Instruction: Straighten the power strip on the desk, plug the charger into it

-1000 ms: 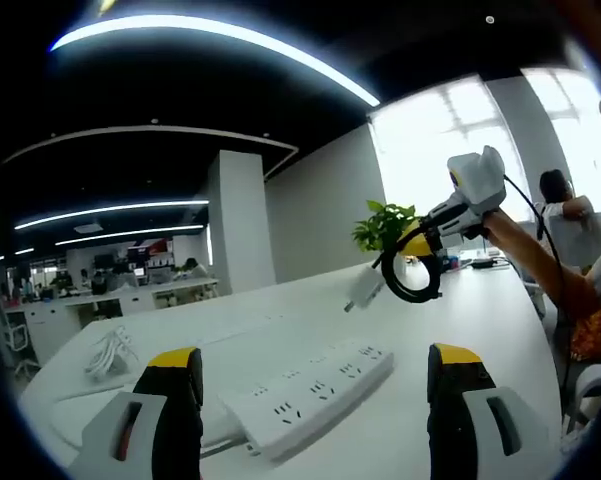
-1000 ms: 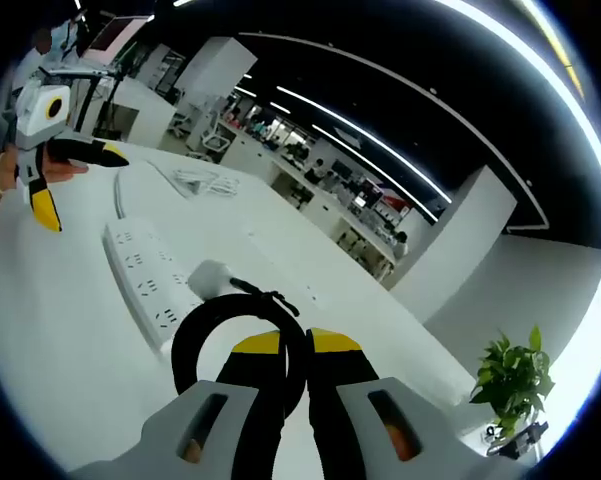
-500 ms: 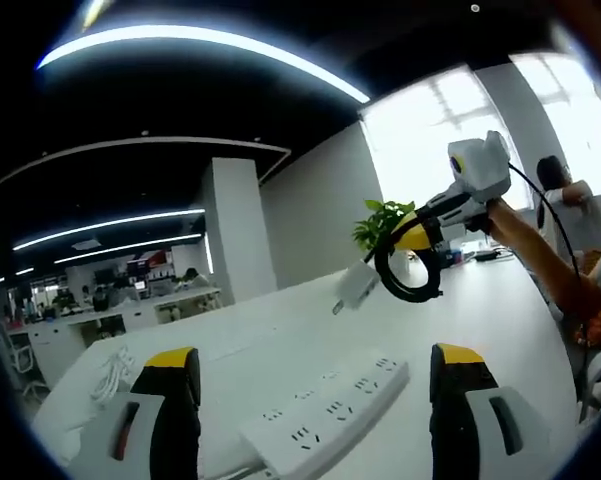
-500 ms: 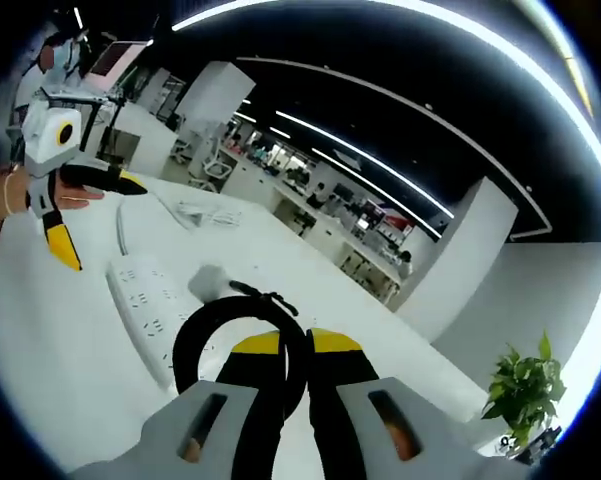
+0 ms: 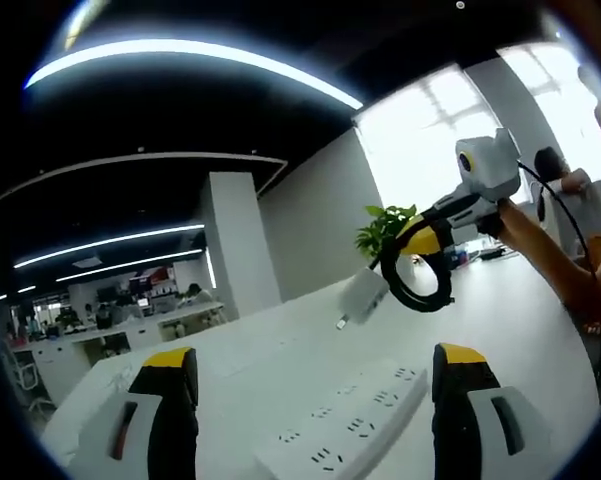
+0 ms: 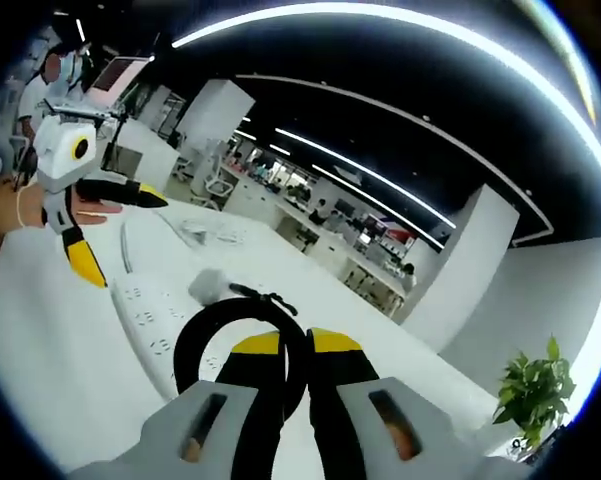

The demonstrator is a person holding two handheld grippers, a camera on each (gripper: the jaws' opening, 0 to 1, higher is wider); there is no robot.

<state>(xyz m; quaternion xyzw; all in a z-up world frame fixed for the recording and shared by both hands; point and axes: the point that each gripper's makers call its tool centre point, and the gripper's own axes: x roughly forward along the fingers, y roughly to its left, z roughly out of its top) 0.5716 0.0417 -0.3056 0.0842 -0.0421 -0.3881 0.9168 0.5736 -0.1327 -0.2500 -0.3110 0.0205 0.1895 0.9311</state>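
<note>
A white power strip (image 5: 345, 428) lies on the white desk (image 5: 500, 310) between my left gripper's (image 5: 313, 400) open jaws. Above it, in the left gripper view, my right gripper (image 5: 416, 243) hangs in the air, shut on a black coiled cable (image 5: 418, 280) with a white charger (image 5: 361, 295) dangling from it. In the right gripper view my right gripper (image 6: 292, 350) is shut on the coiled cable (image 6: 216, 328), the charger (image 6: 209, 285) sticking out beyond it over the power strip (image 6: 155, 322). My left gripper (image 6: 115, 225) shows open at the left, held in a hand.
A green potted plant (image 5: 382, 227) stands at the desk's far end, also seen as the plant (image 6: 536, 395). A bundle of white cables (image 6: 207, 233) lies farther along the desk (image 6: 40, 370). A person (image 5: 558, 180) is at the right by the bright windows.
Both views have tilted upward, so the strip sits lower in each. The right gripper with the charger has stayed above the strip, shifting slightly.
</note>
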